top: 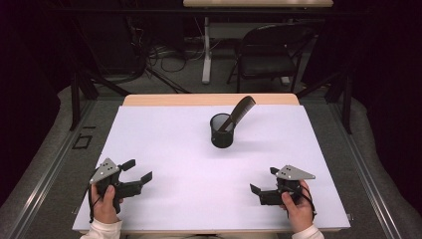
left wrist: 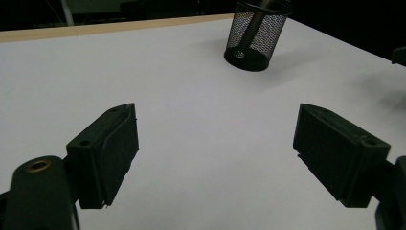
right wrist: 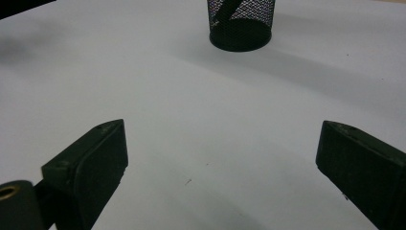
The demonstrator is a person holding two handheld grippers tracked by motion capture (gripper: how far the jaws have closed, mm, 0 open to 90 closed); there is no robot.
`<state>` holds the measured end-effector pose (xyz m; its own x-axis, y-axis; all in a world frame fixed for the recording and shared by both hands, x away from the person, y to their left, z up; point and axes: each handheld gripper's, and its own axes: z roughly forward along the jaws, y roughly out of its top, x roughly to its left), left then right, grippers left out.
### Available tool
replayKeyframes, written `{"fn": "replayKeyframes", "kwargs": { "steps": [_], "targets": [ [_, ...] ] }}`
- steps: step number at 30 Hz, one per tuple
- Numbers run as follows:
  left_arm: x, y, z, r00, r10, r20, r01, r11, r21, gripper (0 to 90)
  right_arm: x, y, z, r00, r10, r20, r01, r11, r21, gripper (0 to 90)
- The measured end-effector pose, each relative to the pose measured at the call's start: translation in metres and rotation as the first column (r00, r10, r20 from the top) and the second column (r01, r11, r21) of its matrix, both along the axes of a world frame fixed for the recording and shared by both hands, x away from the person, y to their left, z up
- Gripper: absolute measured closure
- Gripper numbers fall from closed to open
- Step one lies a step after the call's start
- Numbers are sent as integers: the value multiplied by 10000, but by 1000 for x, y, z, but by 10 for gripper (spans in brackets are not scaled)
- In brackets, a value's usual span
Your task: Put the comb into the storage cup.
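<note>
Looking ahead, I see the mesh cup (top: pixel 222 131) standing far-centre on the table (top: pixel 164 149), well apart from both grippers. Its comb (top: pixel 240 109) leans up and to the right. My left gripper (top: pixel 138 170) and right gripper (top: pixel 263 180) gape wide, empty; the right sits slightly nearer.

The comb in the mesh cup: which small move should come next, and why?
Probably bring the right gripper forward toward the comb. Both grippers rest open near the table's front edge, far from the mesh cup. The comb leans out to the right, so its upper end is free to grasp.
</note>
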<state>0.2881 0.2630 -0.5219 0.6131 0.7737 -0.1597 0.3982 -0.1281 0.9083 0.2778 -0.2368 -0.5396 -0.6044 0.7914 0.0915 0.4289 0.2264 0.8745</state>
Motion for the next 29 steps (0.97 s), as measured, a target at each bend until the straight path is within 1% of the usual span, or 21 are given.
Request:
{"fn": "replayKeyframes", "kwargs": {
  "steps": [2, 7, 9, 10, 29],
  "targets": [
    [0, -1, 0, 10000, -19, -6, 19, 10000, -10, 157, 0, 1, 0, 10000, 31, -85, -32, 10000, -25, 36],
    [0, -1, -1, 10000, -45, -48, 46, 10000, 24, 157, 0, 2, -1, 9998, 107, -139, -108, 9999, -116, 40],
    [0, -2, -1, 10000, -68, -35, 68, 10000, 41, 157, 0, 3, -1, 9999, 107, -68, -108, 9999, -75, 42],
    [0, -2, -1, 10000, -73, -42, 73, 10000, 39, 157, 0, 3, -1, 9999, 116, -123, -117, 9999, -122, 43],
    [1, -2, -1, 10000, -71, -42, 71, 10000, 58, 157, 0, 3, -2, 9998, 165, -133, -167, 9998, -95, 49]
  ]
}}
